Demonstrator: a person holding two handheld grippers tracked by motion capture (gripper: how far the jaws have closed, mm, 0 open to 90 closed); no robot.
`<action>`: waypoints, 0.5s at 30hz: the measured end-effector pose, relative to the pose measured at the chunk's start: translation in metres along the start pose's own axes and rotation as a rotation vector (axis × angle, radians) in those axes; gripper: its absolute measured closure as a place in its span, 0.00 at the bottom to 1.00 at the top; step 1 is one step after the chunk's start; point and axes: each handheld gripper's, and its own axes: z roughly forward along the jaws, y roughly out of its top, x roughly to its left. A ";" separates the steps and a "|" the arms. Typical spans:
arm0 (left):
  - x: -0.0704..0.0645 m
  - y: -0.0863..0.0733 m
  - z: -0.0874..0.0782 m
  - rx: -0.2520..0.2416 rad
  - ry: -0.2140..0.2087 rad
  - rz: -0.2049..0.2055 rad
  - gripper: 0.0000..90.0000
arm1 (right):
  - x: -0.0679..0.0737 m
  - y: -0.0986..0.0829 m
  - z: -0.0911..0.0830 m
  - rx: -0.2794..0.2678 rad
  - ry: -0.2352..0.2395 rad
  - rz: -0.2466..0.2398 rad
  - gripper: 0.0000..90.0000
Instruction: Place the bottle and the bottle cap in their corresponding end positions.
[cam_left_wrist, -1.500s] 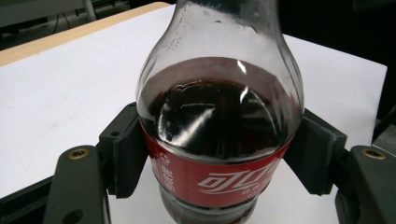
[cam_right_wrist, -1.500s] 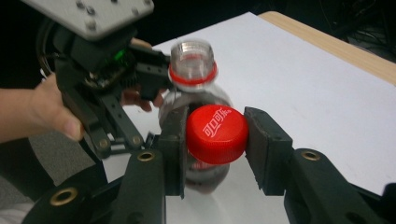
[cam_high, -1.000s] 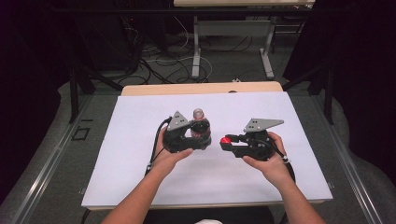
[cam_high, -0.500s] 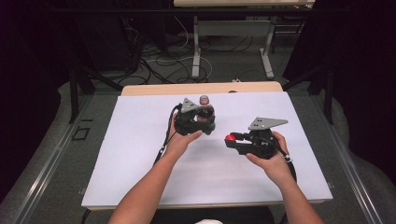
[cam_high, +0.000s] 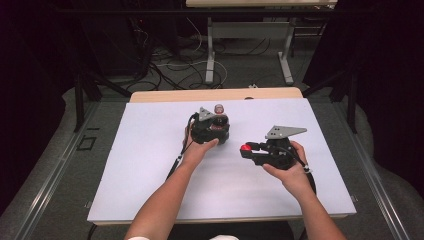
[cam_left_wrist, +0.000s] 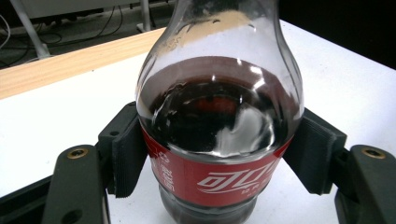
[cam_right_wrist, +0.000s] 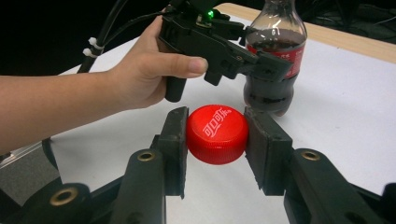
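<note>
Bottle (cam_left_wrist: 219, 121) stands upright on desk (cam_high: 150, 165), far-middle part, clamped at label by left gripper (cam_high: 212, 129). Red cap (cam_right_wrist: 217, 134) pinched flat in right gripper (cam_right_wrist: 217, 140), apart from bottle. Keep bottle steady; bring cap level over open neck before turning.

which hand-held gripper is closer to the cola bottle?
Left. The left hand-held gripper is clamped on the cola bottle; the right hand-held gripper, holding the red cap, sits apart from it.
</note>
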 end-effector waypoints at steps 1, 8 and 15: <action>0.000 -0.001 0.001 0.009 0.003 0.001 0.34 | 0.001 0.000 0.001 0.001 0.000 0.002 0.68; -0.002 -0.009 0.003 0.021 0.003 0.030 0.33 | 0.002 -0.003 0.006 0.019 0.018 0.000 0.68; -0.003 -0.016 -0.002 0.000 0.005 0.031 0.33 | 0.002 -0.003 0.005 0.005 0.013 0.007 0.68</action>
